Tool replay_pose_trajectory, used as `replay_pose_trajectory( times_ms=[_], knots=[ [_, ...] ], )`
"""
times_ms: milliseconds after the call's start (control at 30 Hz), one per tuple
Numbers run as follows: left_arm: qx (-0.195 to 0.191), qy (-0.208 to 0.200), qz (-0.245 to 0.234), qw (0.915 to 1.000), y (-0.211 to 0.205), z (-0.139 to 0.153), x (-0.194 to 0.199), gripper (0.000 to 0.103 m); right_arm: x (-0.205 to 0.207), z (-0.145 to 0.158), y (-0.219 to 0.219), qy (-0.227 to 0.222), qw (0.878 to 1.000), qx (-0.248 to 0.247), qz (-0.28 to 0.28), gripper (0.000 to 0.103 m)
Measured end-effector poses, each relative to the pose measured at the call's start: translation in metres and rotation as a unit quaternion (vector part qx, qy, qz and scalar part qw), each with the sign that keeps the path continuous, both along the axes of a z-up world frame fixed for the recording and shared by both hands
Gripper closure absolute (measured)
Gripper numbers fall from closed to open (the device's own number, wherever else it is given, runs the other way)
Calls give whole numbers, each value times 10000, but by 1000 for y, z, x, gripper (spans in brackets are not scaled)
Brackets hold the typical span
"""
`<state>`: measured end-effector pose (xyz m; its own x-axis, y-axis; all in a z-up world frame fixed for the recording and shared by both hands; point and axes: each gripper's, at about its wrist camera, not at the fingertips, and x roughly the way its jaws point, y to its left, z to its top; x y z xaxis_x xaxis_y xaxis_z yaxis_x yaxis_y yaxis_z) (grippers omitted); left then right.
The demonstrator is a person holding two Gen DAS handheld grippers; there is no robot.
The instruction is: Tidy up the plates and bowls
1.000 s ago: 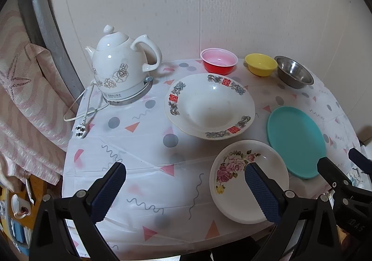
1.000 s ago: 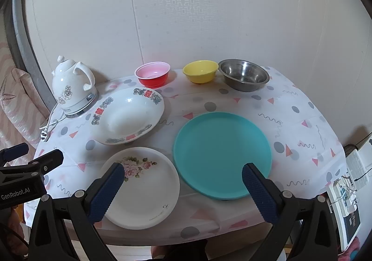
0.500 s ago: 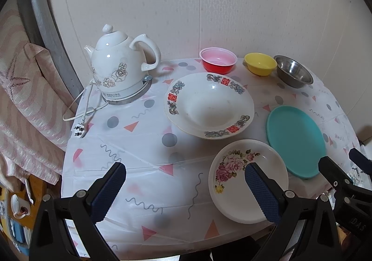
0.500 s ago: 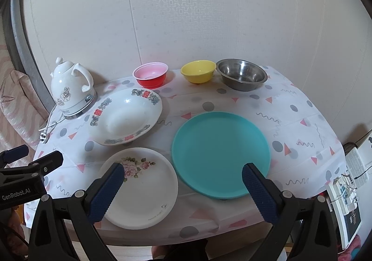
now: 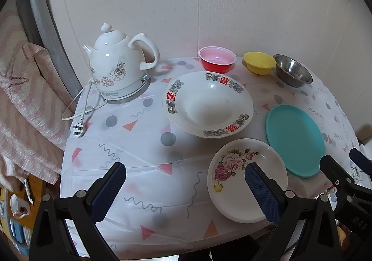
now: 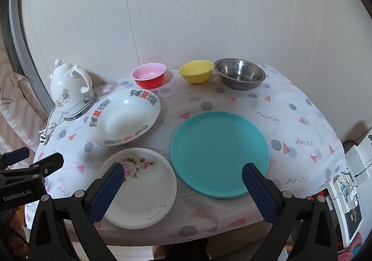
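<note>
1. Plates and bowls all sit apart on the desk [image 6: 302,107], nothing stacked yet: floral plate [image 6: 139,189] near-left, teal plate [image 6: 219,153] near-centre, big patterned bowl [image 6: 125,119] behind the floral plate.
2. Far row, left to right: red bowl [image 6: 148,78], yellow bowl [image 6: 196,71], steel bowl [image 6: 239,76]. All look empty.
3. Right tongs [image 6: 181,187] spread wide, holding nothing; teal plate's near rim lies between the fingers, just ahead.
4. Left tongs [image 5: 186,187] also spread wide and empty; floral plate [image 5: 247,179] sits under the right finger, so off to the right of centre.
5. Judgement: left tongs are nearer the floral plate, right tongs nearer the teal plate.
6. Kettle [image 5: 118,73] far-left, not part of the sort.
</note>
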<state>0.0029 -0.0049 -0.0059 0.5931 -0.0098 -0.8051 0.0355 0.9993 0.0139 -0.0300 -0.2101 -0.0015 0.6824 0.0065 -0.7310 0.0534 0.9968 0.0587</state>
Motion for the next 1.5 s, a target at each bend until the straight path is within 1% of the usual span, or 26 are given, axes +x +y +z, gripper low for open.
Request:
replay_pose_trajectory(
  times_ms=[533, 733, 833, 933, 1100, 1167, 1233, 1267, 1333, 1400, 1433, 1500],
  knots=[
    [-4, 70, -34, 10000, -3, 0, 3, 0, -1, 0, -4, 54, 9999, 66, -86, 0],
    [-119, 158, 53, 9998, 0, -4, 9, 0, 2, -1, -5, 55, 9999, 50, -96, 0],
    [-141, 246, 129, 9995, 2, -7, 15, 0, 5, -1, -8, 63, 9999, 72, -113, 0],
    [-243, 426, 245, 9985, 7, -14, 23, 0, 10, -2, -10, 85, 9999, 59, -71, 0],
    [-225, 650, 531, 9962, 19, -26, 38, 0, 21, -6, -14, 155, 9999, 11, 56, 0],
    [-239, 701, 574, 9956, 22, -30, 44, 0, 27, -7, -14, 152, 9998, -32, 123, 0],
    [-281, 808, 538, 9949, 24, -36, 49, 0, 32, -9, -16, 150, 9996, 78, 227, 0],
    [-347, 865, 486, 9945, 26, -38, 51, 0, 36, -10, -17, 194, 9993, 156, 286, 0],
    [-670, 968, 391, 9923, 31, -44, 58, 0, 45, -14, -18, 351, 9984, 242, 360, 0],
    [-970, 1154, 409, 9877, 35, -50, 65, 0, 53, -16, -18, 487, 9971, 325, 488, 0],
    [-1076, 1224, 407, 9858, 37, -52, 69, 0, 57, -16, -18, 519, 9966, 359, 536, 0],
    [-1140, 1294, 370, 9843, 37, -53, 77, 0, 66, -15, -19, 498, 9963, 393, 584, 0]
  ],
)
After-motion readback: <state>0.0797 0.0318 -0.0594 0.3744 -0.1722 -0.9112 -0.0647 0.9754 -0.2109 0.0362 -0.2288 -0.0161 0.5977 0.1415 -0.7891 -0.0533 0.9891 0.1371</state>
